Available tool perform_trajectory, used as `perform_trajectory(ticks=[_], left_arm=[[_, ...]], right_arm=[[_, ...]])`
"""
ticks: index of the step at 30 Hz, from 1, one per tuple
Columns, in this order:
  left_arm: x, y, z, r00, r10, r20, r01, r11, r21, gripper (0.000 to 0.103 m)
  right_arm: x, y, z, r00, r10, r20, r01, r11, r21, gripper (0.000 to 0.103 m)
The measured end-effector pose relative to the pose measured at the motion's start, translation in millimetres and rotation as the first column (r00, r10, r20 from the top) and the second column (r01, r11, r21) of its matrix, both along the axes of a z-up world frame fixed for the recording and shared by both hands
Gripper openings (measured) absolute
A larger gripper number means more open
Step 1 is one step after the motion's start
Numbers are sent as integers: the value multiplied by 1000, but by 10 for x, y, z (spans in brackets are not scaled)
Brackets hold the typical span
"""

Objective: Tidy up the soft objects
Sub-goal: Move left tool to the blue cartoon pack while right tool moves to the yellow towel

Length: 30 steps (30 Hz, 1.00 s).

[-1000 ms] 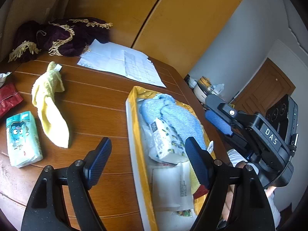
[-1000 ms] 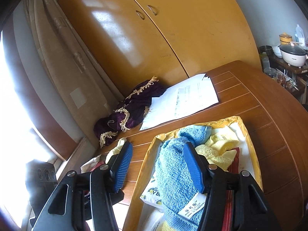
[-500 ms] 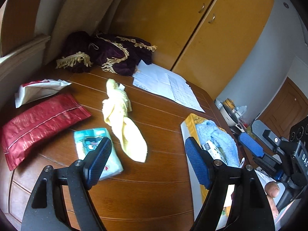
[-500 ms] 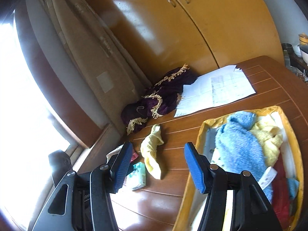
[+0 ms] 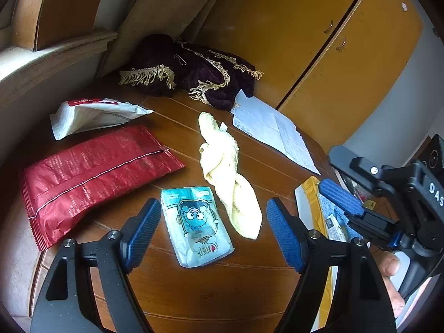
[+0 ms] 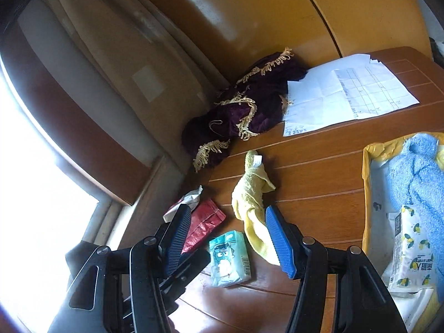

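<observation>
Inspection, left of frame to right, my left wrist view. One white pouch (image 5: 91,115) at upper left, and one red foil bag (image 5: 91,177) below it: both thin and crinkly, likely light and slippery; I would pinch a sealed edge. One teal tissue pack (image 5: 197,226) lies lower centre, directly between my left gripper (image 5: 213,236) pads; the gripper is released and holds nothing. The pack looks light and squashy under slick film; I would grasp it across its narrow width. One yellow towel (image 5: 227,172) lies centre, touching the pack's corner: limp, best taken at a bunched fold. One tray (image 5: 309,191) at lower right holds one blue towel (image 6: 416,172). My right gripper (image 6: 227,238) is likewise released, empty.
</observation>
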State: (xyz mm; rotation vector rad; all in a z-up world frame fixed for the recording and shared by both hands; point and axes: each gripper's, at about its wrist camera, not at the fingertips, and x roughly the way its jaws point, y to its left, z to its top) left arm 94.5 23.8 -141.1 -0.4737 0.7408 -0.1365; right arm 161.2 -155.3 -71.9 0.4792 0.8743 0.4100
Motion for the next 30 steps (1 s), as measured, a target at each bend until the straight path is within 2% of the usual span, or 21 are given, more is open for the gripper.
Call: perform_trajectory(ticks=[4, 12, 30], left_arm=[[-1, -25, -3, 1000, -11, -7, 11, 1000, 13, 79], [10, -54, -22, 1000, -6, -15, 7, 999, 54, 79], [38, -24, -80, 999, 26, -35, -23, 997, 71, 79]], right_arm=[[44, -8, -177, 999, -27, -19, 26, 998, -55, 59], [67, -37, -272, 997, -66, -39, 61, 992, -107, 59], [38, 6, -306, 998, 5, -66, -10, 997, -78, 59]])
